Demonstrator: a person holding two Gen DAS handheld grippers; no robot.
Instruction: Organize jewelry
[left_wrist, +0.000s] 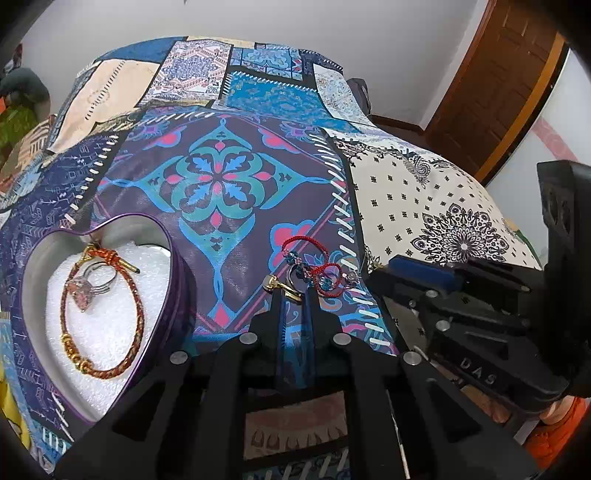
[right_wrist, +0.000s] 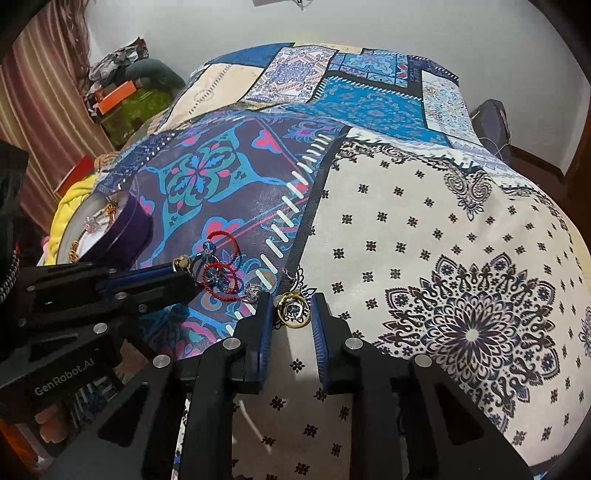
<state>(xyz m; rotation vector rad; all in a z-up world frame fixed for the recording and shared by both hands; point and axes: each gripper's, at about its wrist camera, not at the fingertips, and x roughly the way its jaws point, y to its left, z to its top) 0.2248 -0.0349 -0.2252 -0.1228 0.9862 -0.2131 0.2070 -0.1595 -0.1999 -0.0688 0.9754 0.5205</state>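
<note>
A purple heart-shaped tin (left_wrist: 173, 266) with white foam holds a braided red-gold bracelet (left_wrist: 103, 314) and a silver ring with a pink stone (left_wrist: 86, 291). My left gripper (left_wrist: 291, 293) is open, its fingertips either side of a gold ring (left_wrist: 280, 288) on the patchwork cloth. A red cord bracelet with blue beads (left_wrist: 317, 269) lies just beyond. My right gripper (right_wrist: 291, 310) is open around a round gold pendant (right_wrist: 293, 312). The tin also shows in the right wrist view (right_wrist: 122, 229), as does the red bracelet (right_wrist: 221, 269).
A patchwork bedspread (left_wrist: 229, 177) covers the bed. A silver charm (right_wrist: 253, 291) lies by the right gripper's left finger. Clothes and boxes (right_wrist: 122, 96) are piled at the far left. A wooden door (left_wrist: 498, 81) stands at the right.
</note>
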